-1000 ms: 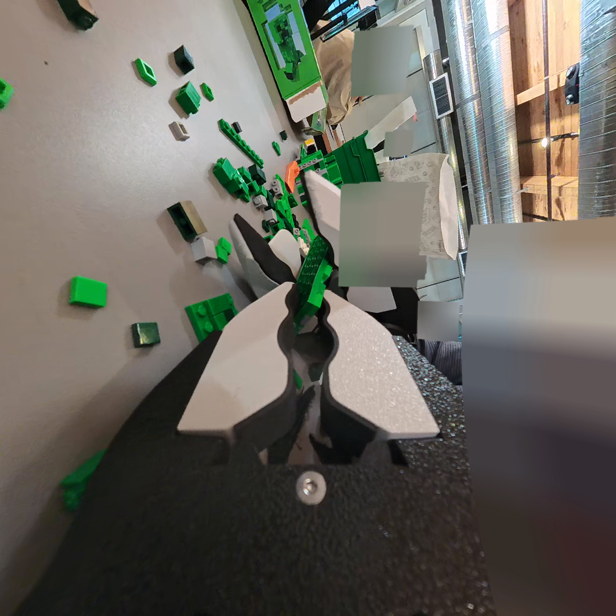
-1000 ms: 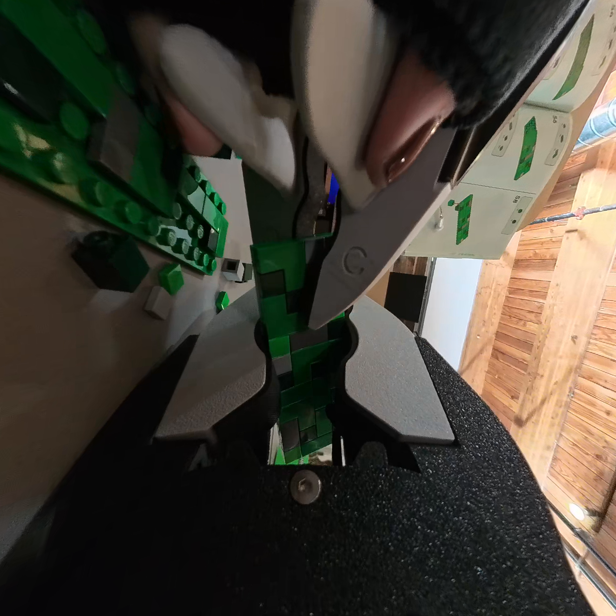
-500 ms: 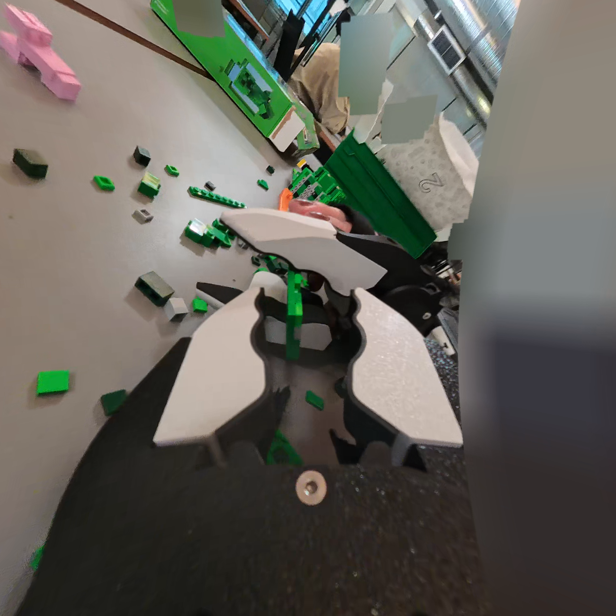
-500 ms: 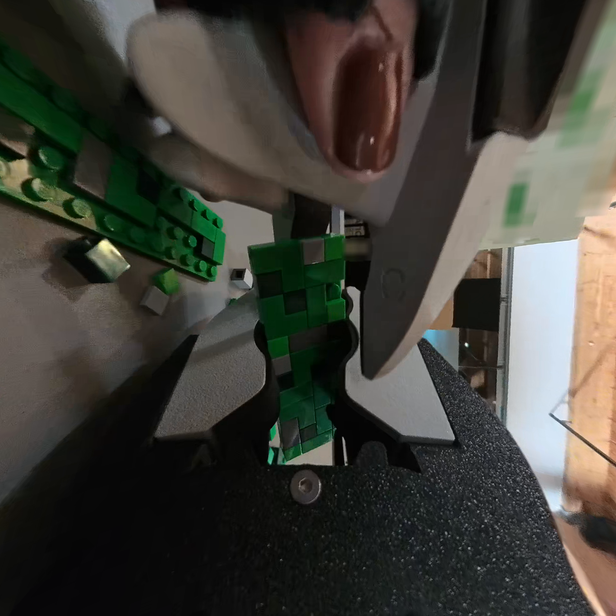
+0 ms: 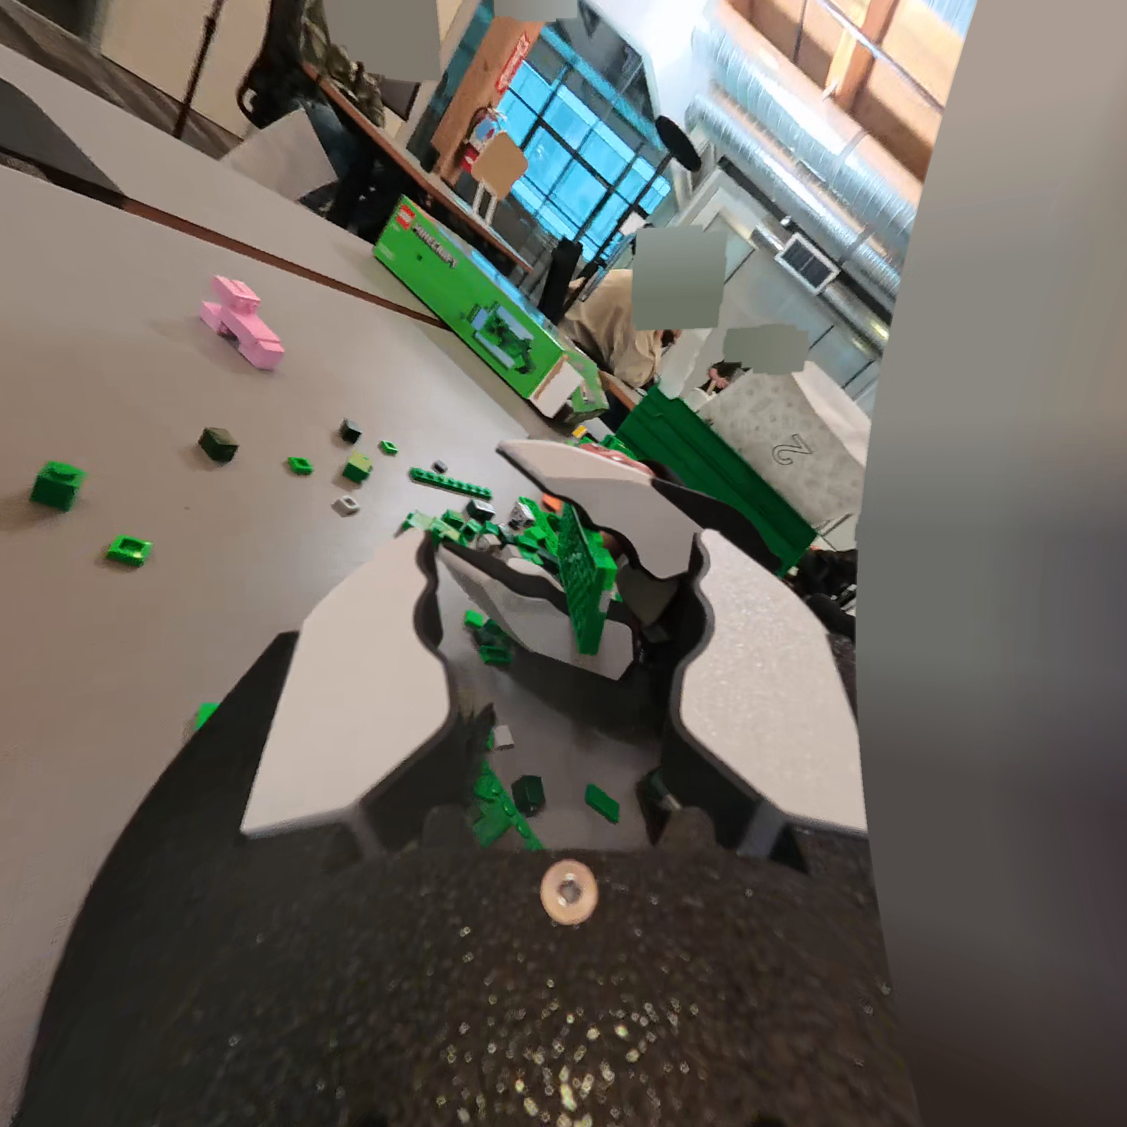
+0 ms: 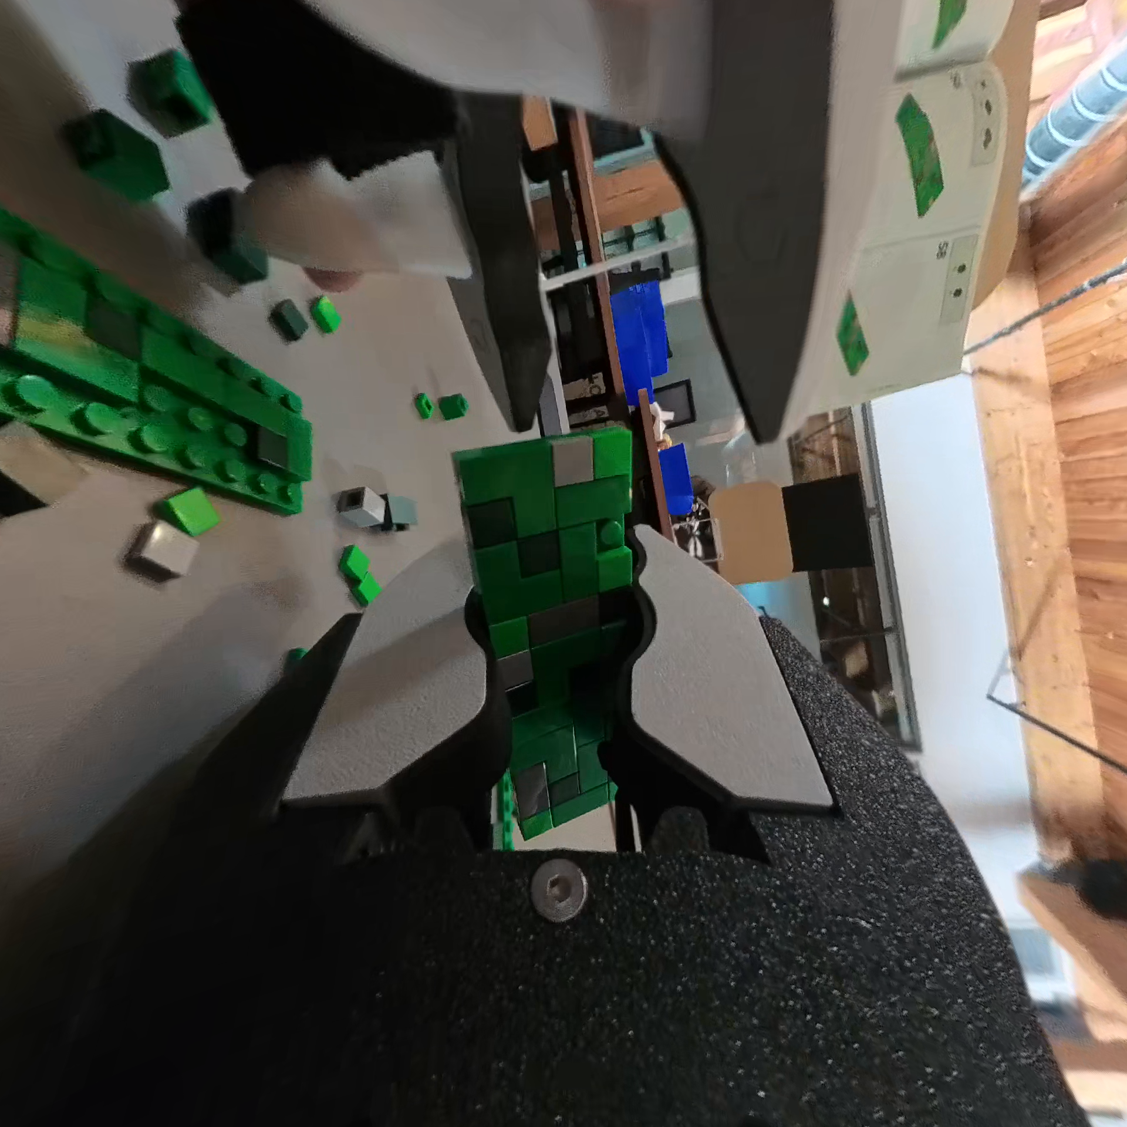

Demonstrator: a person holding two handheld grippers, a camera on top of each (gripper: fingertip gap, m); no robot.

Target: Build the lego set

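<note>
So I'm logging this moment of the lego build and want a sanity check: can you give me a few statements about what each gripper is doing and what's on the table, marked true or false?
1. The right gripper is shut on the green tiled panel. True.
2. The left gripper is clamped on that panel. False: its jaws stand open and hold nothing.
3. A pink brick figure stands on the table. True.
4. The table is bare of loose bricks. False: small green and grey pieces lie scattered on it.
5. A green set box lies at the table's far edge. True.
</note>
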